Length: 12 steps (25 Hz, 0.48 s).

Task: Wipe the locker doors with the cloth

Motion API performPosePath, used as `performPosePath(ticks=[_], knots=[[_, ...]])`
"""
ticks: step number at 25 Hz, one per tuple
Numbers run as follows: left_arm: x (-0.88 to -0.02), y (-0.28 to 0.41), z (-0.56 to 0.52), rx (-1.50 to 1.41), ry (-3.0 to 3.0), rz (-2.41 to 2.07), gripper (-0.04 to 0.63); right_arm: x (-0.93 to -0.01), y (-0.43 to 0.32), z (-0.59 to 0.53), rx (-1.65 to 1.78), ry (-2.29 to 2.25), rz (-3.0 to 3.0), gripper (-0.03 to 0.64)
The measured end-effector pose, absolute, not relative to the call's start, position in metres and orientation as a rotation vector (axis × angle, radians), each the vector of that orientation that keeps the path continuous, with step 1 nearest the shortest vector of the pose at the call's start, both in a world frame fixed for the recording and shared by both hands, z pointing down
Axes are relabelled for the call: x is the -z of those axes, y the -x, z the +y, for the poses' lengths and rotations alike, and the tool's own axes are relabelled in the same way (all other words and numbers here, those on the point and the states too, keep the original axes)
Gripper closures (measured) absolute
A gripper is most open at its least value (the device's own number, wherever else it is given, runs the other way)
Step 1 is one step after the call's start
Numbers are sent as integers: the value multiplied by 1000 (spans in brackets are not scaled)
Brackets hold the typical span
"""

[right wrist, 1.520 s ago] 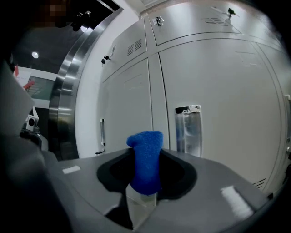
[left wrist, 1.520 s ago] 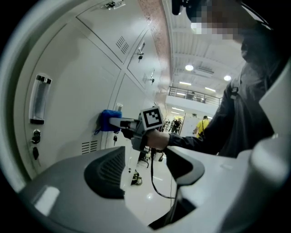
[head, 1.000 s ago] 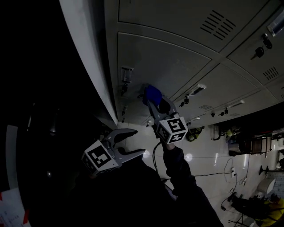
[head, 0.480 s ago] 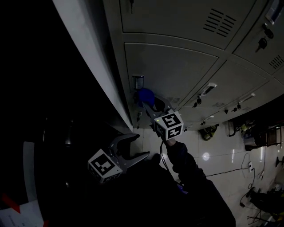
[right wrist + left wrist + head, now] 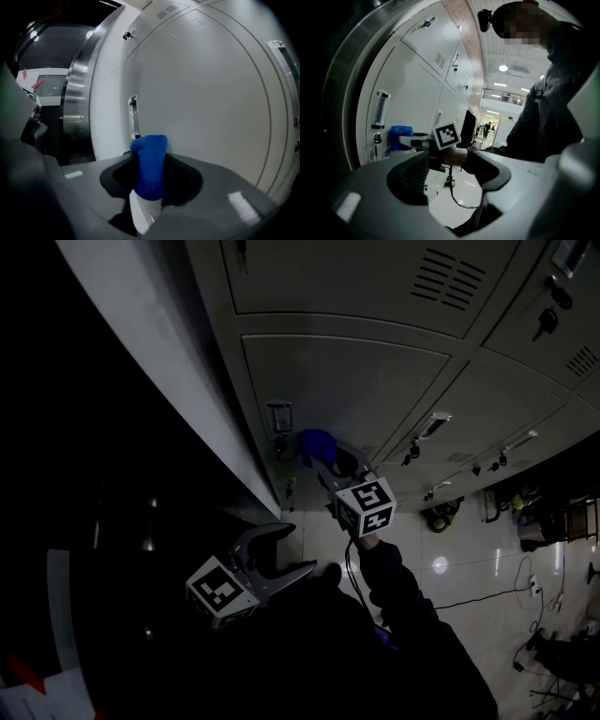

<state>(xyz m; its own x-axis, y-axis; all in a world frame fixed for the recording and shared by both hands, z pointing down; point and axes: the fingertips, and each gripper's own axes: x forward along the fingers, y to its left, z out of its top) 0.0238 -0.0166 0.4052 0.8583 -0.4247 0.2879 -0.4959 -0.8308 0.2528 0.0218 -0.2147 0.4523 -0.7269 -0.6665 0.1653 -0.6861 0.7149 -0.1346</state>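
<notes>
1. Left gripper [image 5: 302, 547], grey, two-jaw, with a black-and-white marker cube. Fingers [image 5: 410, 180] spread wide with nothing between them. Held low against the person's dark clothing, well apart from the narrow upright label holder [image 5: 279, 416] on the locker door.
2. Right gripper [image 5: 328, 457], grey, same pattern, on an outstretched dark sleeve [image 5: 394, 592]. Fingers pinching a cloth and pointed at the door just beside the label holder.
3. Bright blue nubbly cloth [image 5: 150, 164], bunched into an upright wad. Its top stands out past the fingers, close to the door face near the label holder. Contact with the door cannot be confirmed.
4. Pale grey metal locker doors [image 5: 356, 371], panelled, with louvred vents. A small key lock [image 5: 377, 138] sits directly under the label holder.
5. Glossy pale floor [image 5: 450, 568], well beyond the label holder, with dark cables [image 5: 487, 596] lying on it.
</notes>
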Motion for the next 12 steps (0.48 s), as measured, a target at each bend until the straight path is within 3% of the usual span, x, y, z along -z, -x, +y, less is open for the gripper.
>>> performPosePath(ticks=[12], knots=[[-414, -68, -20, -355, -2744, -570, 331, -469, -117, -220, -315, -1307, -2697, 491]])
